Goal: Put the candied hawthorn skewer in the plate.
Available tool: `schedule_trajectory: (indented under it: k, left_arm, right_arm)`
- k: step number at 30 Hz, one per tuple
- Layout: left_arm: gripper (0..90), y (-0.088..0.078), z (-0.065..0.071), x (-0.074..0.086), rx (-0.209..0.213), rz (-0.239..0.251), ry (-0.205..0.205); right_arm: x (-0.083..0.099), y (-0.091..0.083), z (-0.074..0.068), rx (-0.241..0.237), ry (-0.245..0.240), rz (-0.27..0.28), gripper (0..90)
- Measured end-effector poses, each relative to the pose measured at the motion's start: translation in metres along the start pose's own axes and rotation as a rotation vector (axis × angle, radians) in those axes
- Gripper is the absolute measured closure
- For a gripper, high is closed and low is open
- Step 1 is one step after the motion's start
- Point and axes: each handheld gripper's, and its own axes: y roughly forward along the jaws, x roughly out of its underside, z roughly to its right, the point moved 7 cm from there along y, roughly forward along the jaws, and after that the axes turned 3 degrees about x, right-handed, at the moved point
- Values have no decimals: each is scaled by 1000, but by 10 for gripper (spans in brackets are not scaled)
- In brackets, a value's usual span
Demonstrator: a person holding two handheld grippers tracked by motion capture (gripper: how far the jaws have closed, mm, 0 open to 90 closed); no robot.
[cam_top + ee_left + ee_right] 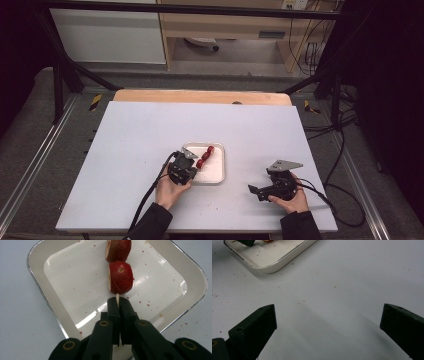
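Left gripper (117, 302) clamped tight on thin wooden skewer (117, 298) threaded with red strawberry pieces (120, 277), over white square rimmed tray (50, 307) at table centre. Right gripper (328, 320) at tray's four o'clock, gaping wide, holding nothing, above white table (352, 277).

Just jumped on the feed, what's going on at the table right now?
The left gripper is shut on the bare end of a thin wooden skewer threaded with red fruit pieces, held over a white square tray speckled with red crumbs. The right gripper waits off to the side over the table, jaws wide open with nothing between them.
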Motion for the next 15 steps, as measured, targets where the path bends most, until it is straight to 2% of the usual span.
schedule_trajectory:
  k: [9, 13, 15]
  left_arm:
    - [838, -2, 0, 0, 4, -2, 17]
    - [774, -6, -1, 0, 4, 3, 37]
    - [713, -9, -3, 0, 0, 6, 49]
  right_arm:
    - [0, -1, 0, 4, -1, 0, 15]
    - [0, -1, 0, 5, 2, 0, 14]
    - [0, -1, 1, 7, 0, 2, 14]
